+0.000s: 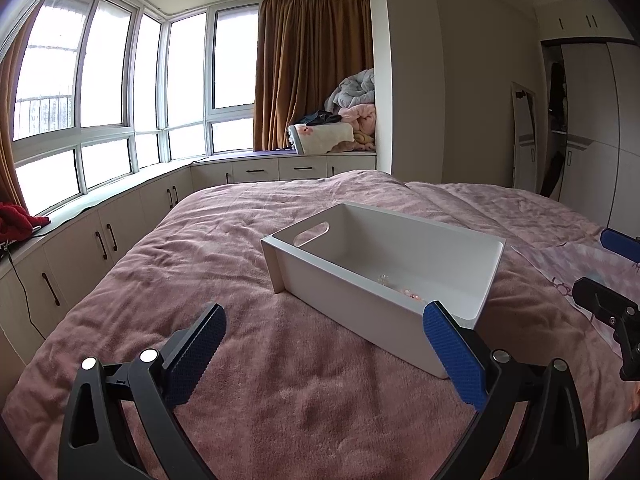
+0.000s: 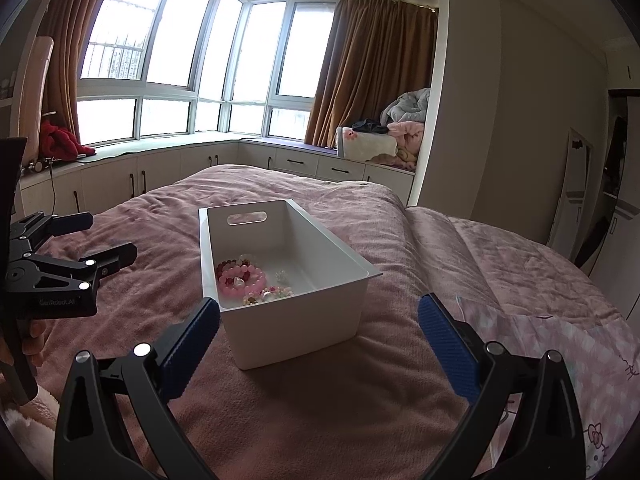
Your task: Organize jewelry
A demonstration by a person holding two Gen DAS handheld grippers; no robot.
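Right wrist view: the right claw hangs low over the bed with its blue-padded fingers spread wide and nothing between them. Just beyond it a white bin rests on the pink blanket, its near end between the two pads without touching either. In the near end of the bin lie the beaded bracelets, a pink ring of beads beside a darker red one, with smaller pale pieces just to their right. The left claw is likewise spread and empty, and its right pad overlaps the bin's near corner in the left wrist view. Farther back are low cabinets, a bay window, brown curtains and folded bedding.
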